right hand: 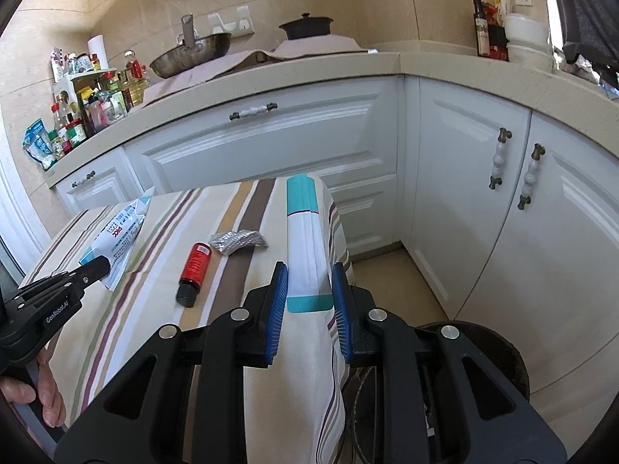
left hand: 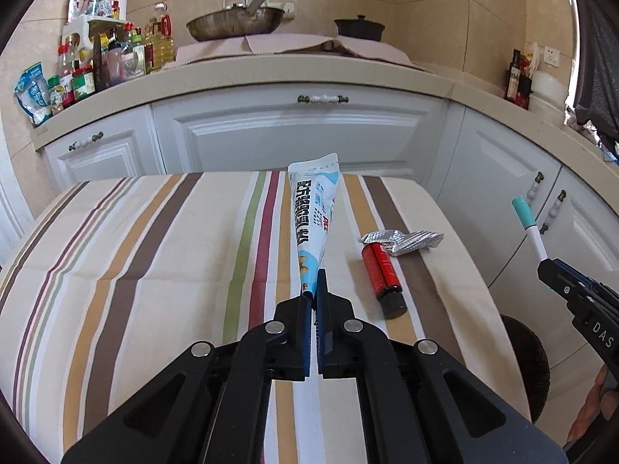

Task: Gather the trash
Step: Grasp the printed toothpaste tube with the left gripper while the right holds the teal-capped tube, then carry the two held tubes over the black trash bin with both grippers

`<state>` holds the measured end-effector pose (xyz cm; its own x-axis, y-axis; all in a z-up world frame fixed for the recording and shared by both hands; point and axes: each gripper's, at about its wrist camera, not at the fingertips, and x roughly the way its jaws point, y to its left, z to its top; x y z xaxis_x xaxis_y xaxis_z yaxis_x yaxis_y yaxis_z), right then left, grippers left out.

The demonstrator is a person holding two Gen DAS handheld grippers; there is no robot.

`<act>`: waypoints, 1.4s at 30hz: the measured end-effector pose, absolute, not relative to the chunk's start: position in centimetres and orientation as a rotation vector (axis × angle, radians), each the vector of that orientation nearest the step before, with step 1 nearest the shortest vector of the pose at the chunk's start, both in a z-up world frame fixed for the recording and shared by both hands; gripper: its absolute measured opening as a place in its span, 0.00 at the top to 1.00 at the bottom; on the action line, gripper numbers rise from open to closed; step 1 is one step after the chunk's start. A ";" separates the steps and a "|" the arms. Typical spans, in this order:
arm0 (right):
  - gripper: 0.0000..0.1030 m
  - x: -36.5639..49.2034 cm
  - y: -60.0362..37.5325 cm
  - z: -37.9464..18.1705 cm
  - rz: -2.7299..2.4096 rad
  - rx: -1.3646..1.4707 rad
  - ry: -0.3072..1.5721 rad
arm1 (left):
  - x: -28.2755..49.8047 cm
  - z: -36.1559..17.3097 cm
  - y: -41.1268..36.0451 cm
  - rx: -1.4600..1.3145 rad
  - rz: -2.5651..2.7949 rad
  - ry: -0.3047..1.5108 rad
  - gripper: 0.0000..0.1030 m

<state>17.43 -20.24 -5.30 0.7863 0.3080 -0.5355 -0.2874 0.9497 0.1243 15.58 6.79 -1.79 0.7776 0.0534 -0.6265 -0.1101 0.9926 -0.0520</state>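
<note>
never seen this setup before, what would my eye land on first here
Most striking: each gripper already holds a piece of trash above the striped tablecloth. The left gripper pinches a white-and-blue packet; the right gripper clamps a white box with teal ends. On the cloth between them lie a red bottle and a crumpled foil blister pack.

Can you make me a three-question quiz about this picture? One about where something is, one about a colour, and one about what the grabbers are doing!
1. Where is the crumpled foil pack?
A. in a cupboard
B. on the striped tablecloth
C. in the pan

2. What colour is the small bottle?
A. red
B. green
C. yellow

3. What is the left gripper doing?
A. hanging open
B. pinching the blue-and-white packet
C. holding a spoon

Answers: B, it lies on the cloth beside the bottle; A, red body, dark cap; B, its fingers are shut on the packet's end.
</note>
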 end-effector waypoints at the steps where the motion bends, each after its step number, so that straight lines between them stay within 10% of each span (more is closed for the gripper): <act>1: 0.78 17.2 -20.3 -5.1 0.321 0.035 0.581 | 15.2 -1.6 6.7 -0.088 0.084 0.669 0.98; 42: 0.78 2.7 -33.5 -4.2 0.107 0.087 0.509 | 4.8 0.0 -7.9 0.035 -0.195 0.548 0.98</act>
